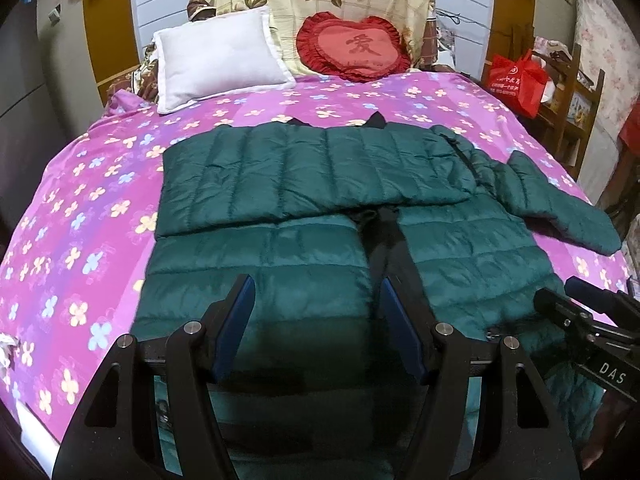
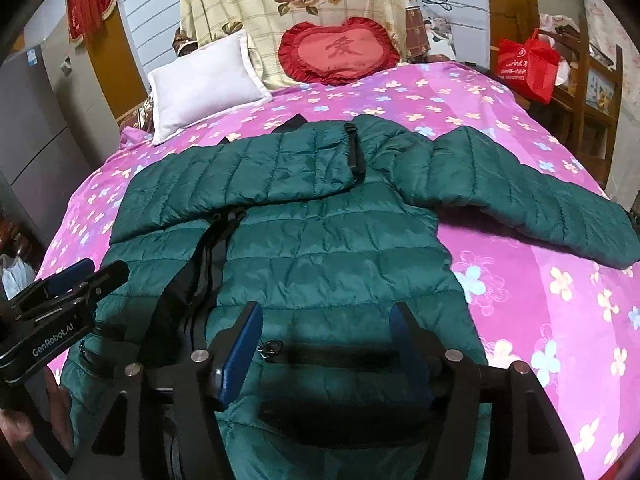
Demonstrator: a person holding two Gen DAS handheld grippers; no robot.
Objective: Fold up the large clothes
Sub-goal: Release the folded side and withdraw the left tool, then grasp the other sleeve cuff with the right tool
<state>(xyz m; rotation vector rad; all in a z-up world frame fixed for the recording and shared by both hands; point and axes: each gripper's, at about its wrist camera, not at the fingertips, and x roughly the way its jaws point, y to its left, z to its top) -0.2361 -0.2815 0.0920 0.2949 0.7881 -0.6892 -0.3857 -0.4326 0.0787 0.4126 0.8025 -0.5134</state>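
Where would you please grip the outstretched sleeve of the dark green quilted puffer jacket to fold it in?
Probably near the cuff end of the outstretched sleeve, coming from the right with the right gripper. The sleeve lies flat on the pink floral bedsheet, clear of the jacket body, so its far end can swing across.

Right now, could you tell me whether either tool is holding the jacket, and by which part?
Nothing is held: the left tool and right tool both hang open above the green puffer jacket.
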